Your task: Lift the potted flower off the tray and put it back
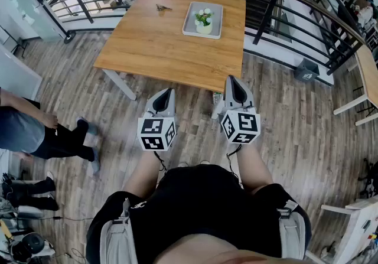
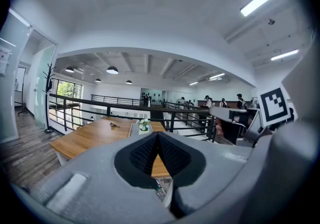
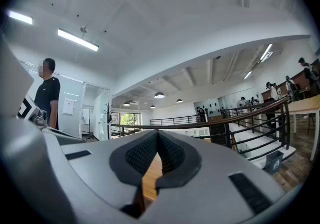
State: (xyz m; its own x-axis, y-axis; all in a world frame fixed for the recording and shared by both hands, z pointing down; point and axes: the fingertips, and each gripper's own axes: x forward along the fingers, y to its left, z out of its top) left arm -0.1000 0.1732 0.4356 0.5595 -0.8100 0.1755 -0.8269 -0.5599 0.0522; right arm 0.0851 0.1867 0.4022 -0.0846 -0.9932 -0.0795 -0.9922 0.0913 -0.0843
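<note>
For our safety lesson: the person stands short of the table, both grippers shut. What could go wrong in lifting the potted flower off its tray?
1. The potted flower stands on the tray at the table's far side, so a long reach across could tip it.
2. The left gripper and right gripper have their fingers together. Unless opened in time, they may knock it over.

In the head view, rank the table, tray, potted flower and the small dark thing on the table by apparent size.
Largest to smallest:
table
tray
potted flower
small dark thing
</note>
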